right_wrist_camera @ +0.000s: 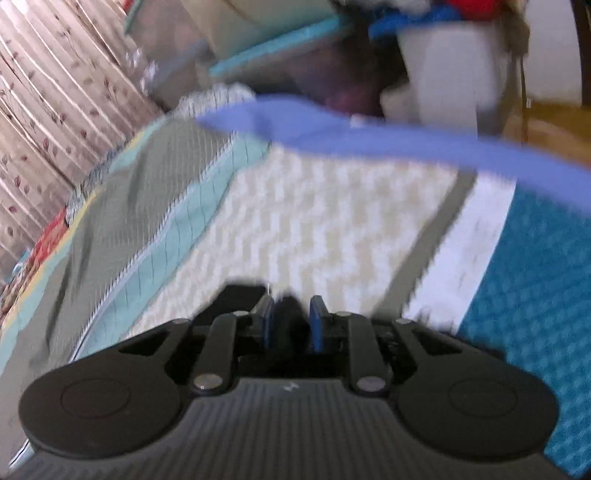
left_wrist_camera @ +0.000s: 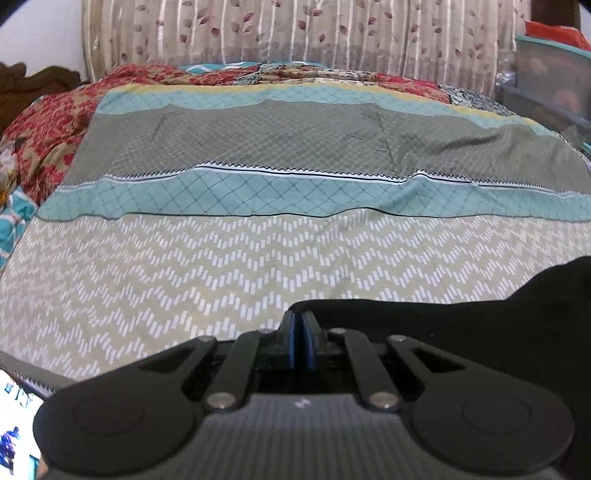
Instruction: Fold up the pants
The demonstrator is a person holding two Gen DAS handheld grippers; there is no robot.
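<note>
The black pants (left_wrist_camera: pixel 461 317) show in the left wrist view as dark cloth stretching from the fingers to the right edge, over the patterned bedspread (left_wrist_camera: pixel 221 266). My left gripper (left_wrist_camera: pixel 302 332) is shut on the pants' edge, its blue pads pressed together. In the blurred right wrist view my right gripper (right_wrist_camera: pixel 291 317) holds a bunch of black pants cloth (right_wrist_camera: pixel 290 314) between its blue pads, above the bedspread (right_wrist_camera: pixel 314 221).
Floral curtains (left_wrist_camera: pixel 295 33) hang behind the bed. A red floral quilt (left_wrist_camera: pixel 48 125) lies bunched at the left. Plastic storage bins (left_wrist_camera: pixel 554 74) stand at the right. A blue strap (right_wrist_camera: pixel 369 136) crosses the right wrist view. A white container (right_wrist_camera: pixel 443 74) stands beyond the bed.
</note>
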